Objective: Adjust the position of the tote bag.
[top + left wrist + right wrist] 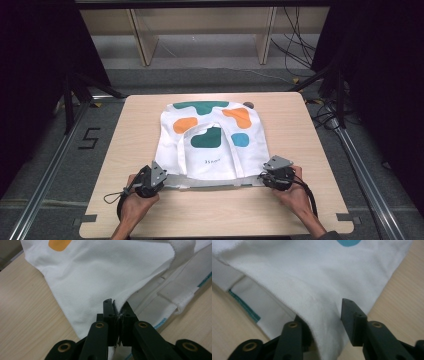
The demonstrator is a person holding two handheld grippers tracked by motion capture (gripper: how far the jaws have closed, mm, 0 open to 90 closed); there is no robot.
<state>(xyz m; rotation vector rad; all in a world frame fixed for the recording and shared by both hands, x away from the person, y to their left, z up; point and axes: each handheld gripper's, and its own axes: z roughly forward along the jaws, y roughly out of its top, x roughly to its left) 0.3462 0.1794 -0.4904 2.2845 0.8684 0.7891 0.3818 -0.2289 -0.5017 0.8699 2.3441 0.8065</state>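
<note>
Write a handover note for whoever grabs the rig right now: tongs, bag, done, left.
Left tongs: shut on the near left corner of the white tote bag.
Right tongs: open, jaws either side of the bag's near right corner, pads not pressing.
Bag: lies flat mid wooden table, printed side up, handle draped over it, opening edge nearest the person.
Done: bag spread out, left corner gripped.
Left: probably close the right tongs on their corner, then fold or lift; which one is unclear.
</note>
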